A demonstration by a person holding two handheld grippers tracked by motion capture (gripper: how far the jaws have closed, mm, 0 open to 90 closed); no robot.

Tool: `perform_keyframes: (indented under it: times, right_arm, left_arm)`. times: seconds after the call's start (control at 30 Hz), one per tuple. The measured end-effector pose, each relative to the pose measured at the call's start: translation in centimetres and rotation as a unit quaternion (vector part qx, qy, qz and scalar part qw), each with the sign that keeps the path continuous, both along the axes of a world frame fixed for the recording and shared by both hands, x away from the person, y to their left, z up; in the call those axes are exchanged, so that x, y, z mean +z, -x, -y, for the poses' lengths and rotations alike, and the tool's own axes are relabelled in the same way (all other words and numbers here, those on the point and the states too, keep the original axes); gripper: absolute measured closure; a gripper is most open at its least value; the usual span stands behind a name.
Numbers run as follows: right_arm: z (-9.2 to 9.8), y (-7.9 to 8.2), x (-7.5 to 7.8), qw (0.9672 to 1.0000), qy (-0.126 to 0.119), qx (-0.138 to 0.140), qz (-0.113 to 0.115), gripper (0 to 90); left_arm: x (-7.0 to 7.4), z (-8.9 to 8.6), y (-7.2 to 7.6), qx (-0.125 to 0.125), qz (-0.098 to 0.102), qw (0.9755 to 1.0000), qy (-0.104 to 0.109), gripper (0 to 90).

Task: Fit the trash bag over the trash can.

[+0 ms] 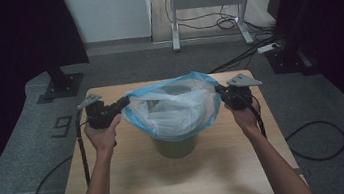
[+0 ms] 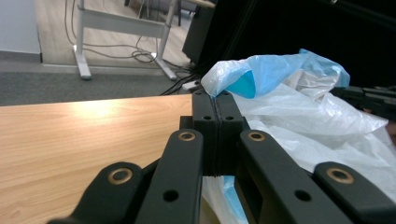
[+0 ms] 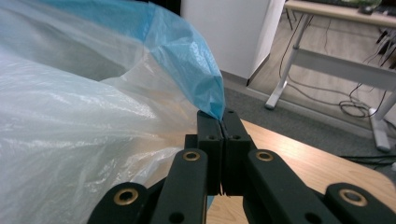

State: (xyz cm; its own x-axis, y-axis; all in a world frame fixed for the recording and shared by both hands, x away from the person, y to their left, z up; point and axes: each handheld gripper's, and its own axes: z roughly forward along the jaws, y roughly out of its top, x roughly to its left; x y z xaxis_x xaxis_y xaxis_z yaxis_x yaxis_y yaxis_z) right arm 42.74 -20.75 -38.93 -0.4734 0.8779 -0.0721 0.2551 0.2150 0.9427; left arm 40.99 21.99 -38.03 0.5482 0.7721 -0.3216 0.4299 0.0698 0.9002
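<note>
Together, the left gripper point(image 1: 124, 102) and right gripper point(image 1: 219, 90) pinched the crinkly blue-white plastic bag point(image 1: 176, 107). It draped over a round green bin point(image 1: 175, 146).

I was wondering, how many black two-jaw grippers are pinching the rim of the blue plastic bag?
2: the left gripper pinches the blue plastic bag at its left rim, and the right gripper pinches its right rim, both above the light wooden table.
</note>
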Motion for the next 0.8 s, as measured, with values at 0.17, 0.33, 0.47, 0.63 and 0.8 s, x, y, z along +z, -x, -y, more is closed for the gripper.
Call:
perform_keyframes:
  times: [0.17,0.33,0.47,0.63,0.8]
  right_arm:
    - [-0.4,-1.7,-1.3,0.9997,-0.015,0.001,-0.019,86.8]
    - [-0.5,-2.0,-2.1,0.9989,-0.038,0.001,-0.028,86.7]
    - [-0.6,-1.8,-1.9,0.9994,-0.028,0.004,-0.021,86.9]
    - [-0.4,-1.9,-1.7,0.9993,-0.032,0.004,-0.019,86.9]
    - [-0.4,-2.4,-1.5,0.9992,-0.036,0.009,-0.016,86.8]
  left_arm:
    - [-0.6,-0.4,-1.0,0.003,-0.018,0.9998,0.001,88.7]
    - [-1.1,-0.3,-1.1,0.000,-0.021,0.9998,-0.003,88.7]
    - [-1.1,-0.2,-1.1,-0.001,-0.021,0.9998,-0.004,88.7]
    - [-0.7,-0.2,-1.2,-0.002,-0.019,0.9997,-0.012,88.7]
    - [-0.5,0.0,-1.9,-0.005,-0.025,0.9995,-0.017,88.7]
